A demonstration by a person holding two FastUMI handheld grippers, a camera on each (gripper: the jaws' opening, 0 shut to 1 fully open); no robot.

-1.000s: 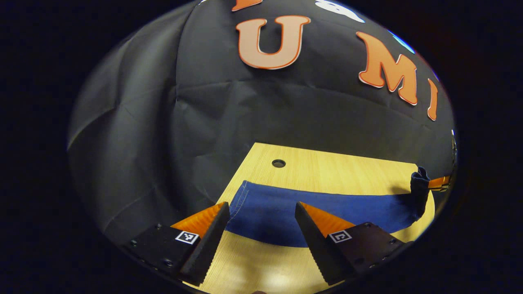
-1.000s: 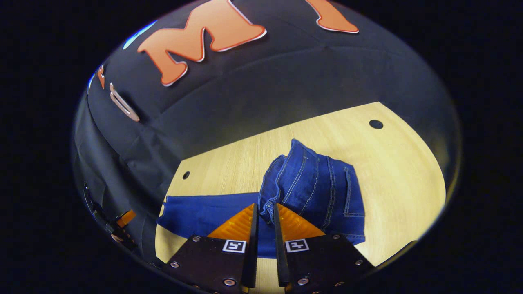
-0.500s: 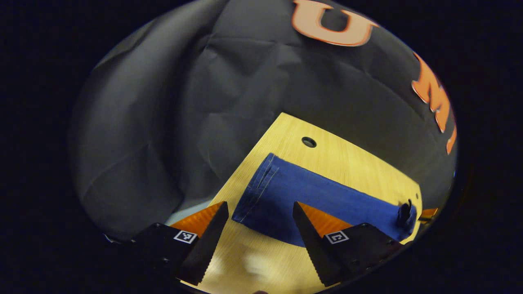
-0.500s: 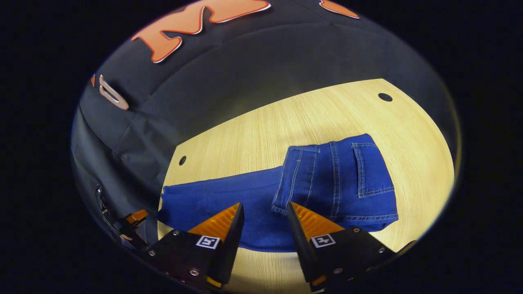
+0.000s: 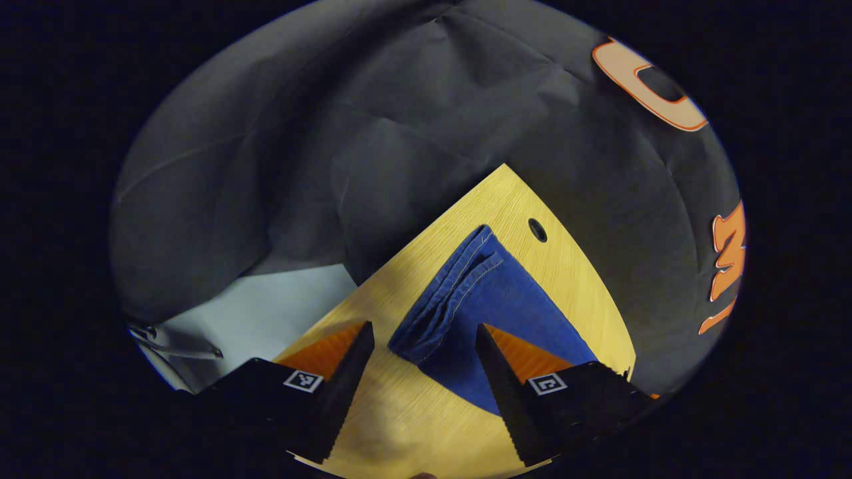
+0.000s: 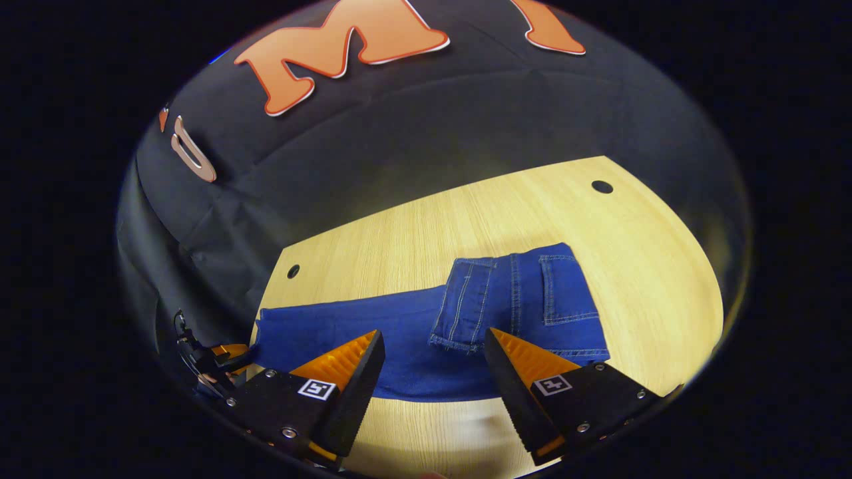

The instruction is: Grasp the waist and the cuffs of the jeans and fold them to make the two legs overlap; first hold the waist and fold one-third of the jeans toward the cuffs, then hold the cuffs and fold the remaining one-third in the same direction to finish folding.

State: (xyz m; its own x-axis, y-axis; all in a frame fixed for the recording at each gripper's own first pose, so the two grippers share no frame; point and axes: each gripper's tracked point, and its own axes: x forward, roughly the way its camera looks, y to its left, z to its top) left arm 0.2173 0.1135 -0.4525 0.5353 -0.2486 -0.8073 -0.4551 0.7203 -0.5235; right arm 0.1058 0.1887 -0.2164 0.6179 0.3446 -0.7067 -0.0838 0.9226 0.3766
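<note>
In the left gripper view, the left gripper (image 5: 424, 339) has its fingers (image 5: 346, 372) spread wide, grasping nothing. The cuffs (image 5: 442, 303) of the jeans (image 5: 496, 313) lie just ahead, between the two tips, flat on the bench (image 5: 399, 426), stacked edge on edge. A round hole (image 5: 537, 230) in the bench sits beyond the cuffs.

In the right gripper view, the right gripper (image 6: 432, 346) is likewise released, fingers (image 6: 353, 386) apart over the middle of the jeans (image 6: 346, 332). The waist (image 6: 522, 299) part is folded over onto the legs, its pocket (image 6: 566, 289) up. The legs run left to the cuffs (image 6: 261, 339), where the left gripper (image 6: 223, 356) is near.
</note>
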